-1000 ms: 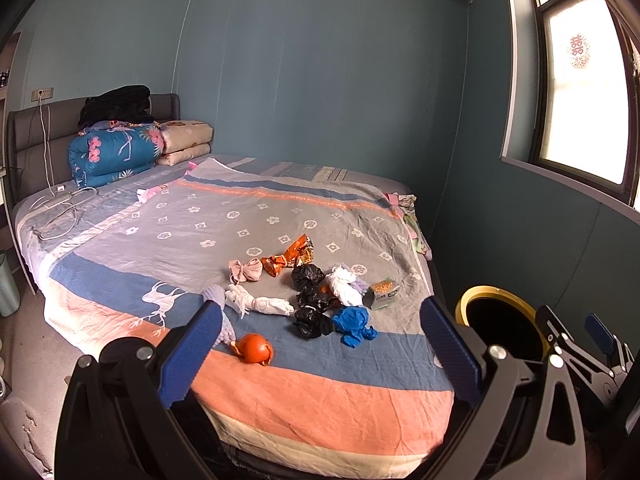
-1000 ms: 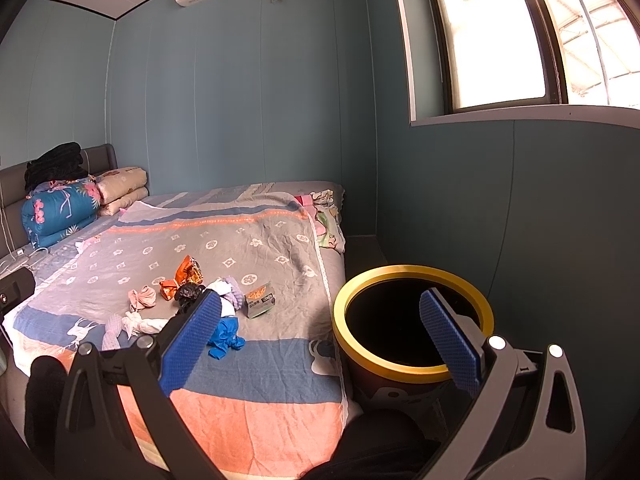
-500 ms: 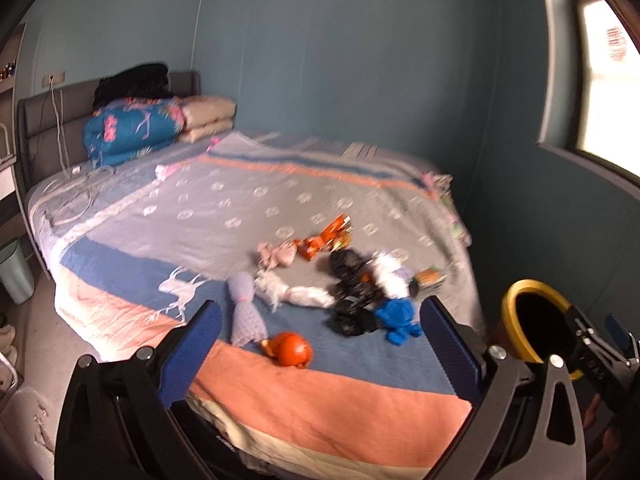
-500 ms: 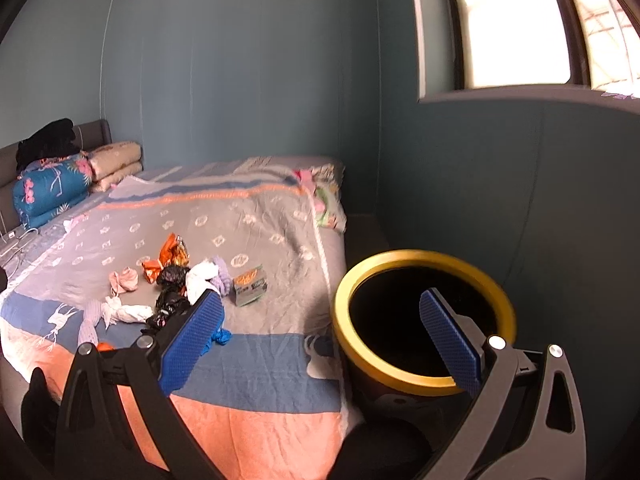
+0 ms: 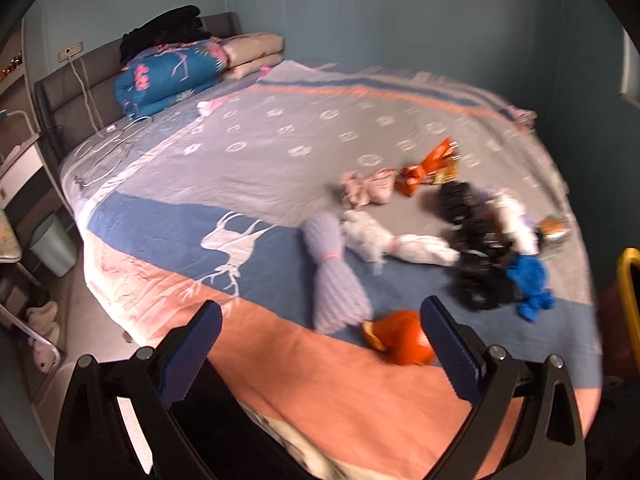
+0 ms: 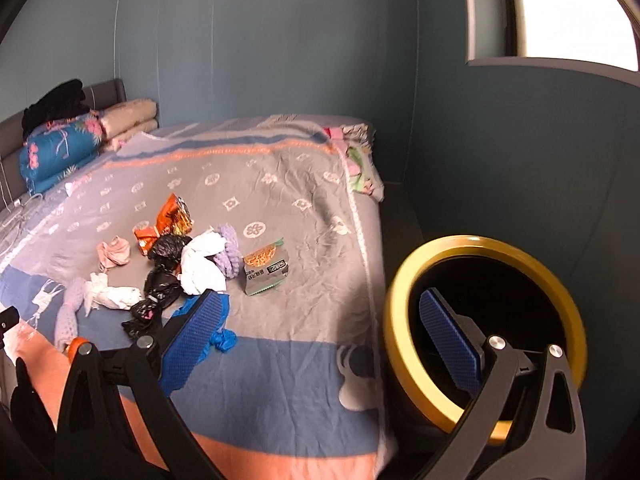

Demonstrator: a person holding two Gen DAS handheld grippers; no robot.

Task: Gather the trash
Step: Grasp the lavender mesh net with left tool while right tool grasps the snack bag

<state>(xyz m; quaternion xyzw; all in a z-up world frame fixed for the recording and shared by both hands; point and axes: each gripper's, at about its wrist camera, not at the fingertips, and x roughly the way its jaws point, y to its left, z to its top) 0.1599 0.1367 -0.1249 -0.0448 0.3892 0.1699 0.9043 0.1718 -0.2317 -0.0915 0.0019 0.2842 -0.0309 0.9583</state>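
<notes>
Trash lies scattered on the bed (image 5: 224, 160): an orange peel (image 5: 404, 340), a lilac knit roll (image 5: 334, 280), white tissue (image 5: 392, 240), black bags (image 5: 476, 248), a blue glove (image 5: 530, 280), an orange wrapper (image 5: 428, 168) and pink cloth (image 5: 366, 188). My left gripper (image 5: 320, 344) hangs open just short of the peel and the lilac roll. A noodle packet (image 6: 266, 266) lies nearer the right bed edge. A yellow-rimmed bin (image 6: 480, 252) stands beside the bed. My right gripper (image 6: 320, 332) is open, its right finger over the bin mouth.
A folded blue quilt (image 5: 168, 76), pillows (image 5: 252, 54) and dark clothes (image 5: 160, 32) sit at the headboard. A pale bucket (image 5: 54, 244) and desk edge (image 5: 16, 160) stand left of the bed. Blue walls and a window (image 6: 552, 4) close in on the right.
Both grippers have moved closer to the bed and tilted down. The trash pile looms larger in the left wrist view; the bin has shifted right in both views.
</notes>
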